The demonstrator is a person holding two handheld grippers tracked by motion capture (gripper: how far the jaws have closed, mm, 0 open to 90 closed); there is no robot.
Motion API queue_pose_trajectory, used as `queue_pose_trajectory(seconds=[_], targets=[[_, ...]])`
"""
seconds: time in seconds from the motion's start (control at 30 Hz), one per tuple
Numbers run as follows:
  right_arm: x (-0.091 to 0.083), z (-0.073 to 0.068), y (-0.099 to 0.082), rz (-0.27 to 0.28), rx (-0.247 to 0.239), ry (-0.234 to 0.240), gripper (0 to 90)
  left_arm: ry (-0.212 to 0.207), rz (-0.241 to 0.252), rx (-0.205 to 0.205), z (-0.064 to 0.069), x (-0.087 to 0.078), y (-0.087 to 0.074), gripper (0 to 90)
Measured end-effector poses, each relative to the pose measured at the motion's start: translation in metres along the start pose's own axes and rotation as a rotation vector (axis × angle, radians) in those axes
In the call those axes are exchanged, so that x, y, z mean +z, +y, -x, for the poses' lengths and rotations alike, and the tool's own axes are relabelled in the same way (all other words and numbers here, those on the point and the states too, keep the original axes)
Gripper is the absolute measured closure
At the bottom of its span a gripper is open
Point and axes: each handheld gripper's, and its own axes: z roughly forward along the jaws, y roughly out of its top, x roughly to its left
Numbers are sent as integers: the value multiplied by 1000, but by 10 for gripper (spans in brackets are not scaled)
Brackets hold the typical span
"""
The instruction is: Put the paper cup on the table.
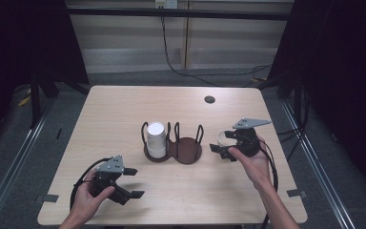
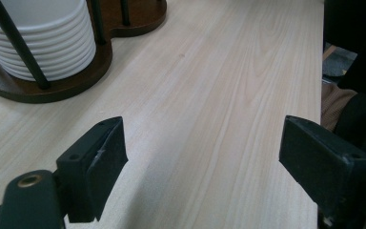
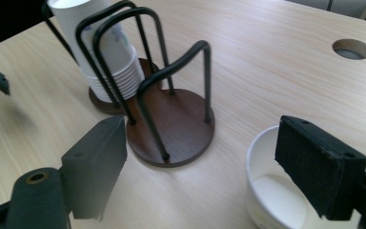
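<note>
A dark wooden cup holder (image 1: 187,150) with black wire uprights stands mid-table. Its left bay holds an upside-down stack of white paper cups (image 1: 156,138); its right bay (image 3: 181,129) is bare. A single white cup (image 1: 224,138) stands upright just right of the holder. My right gripper (image 1: 221,141) is at this cup, open; in the right gripper view its right jaw hangs over the rim of the cup (image 3: 271,195), and the left jaw stands well apart. My left gripper (image 1: 134,182) rests open near the front left, nothing between its jaws, with the stack (image 2: 43,43) ahead.
A round cable hole (image 1: 209,99) sits in the table toward the back right. Bare wood (image 2: 209,95) lies in front of the holder between the two hands. The table's right edge is close behind the right hand.
</note>
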Motion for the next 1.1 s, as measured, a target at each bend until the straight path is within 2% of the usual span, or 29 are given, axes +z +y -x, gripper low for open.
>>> queue_pose_trajectory(seconds=[0.03, 0.17, 0.57, 0.63, 0.77, 0.97, 1.1], targets=[[0, -2, -1, 6, 1, 2, 175, -1, 10, -9, 1, 0, 0, 162], [-1, -14, -7, 47, -3, 11, 157, -1, 9, -3, 0, -1, 0, 162], [11, -48, -28, 105, -27, 89, 137, 5, 17, -6, 2, -1, 0, 162], [13, -54, -31, 110, -29, 103, 136, 6, 13, -7, 2, -1, -1, 163], [18, -65, -41, 101, -39, 101, 137, 2, 9, 3, 5, 0, -1, 162], [27, -74, -56, 132, -17, 120, 138, 4, 28, -4, 8, 1, -3, 162], [32, -76, -61, 129, -13, 128, 138, 29, 32, -5, 10, 1, -3, 162]])
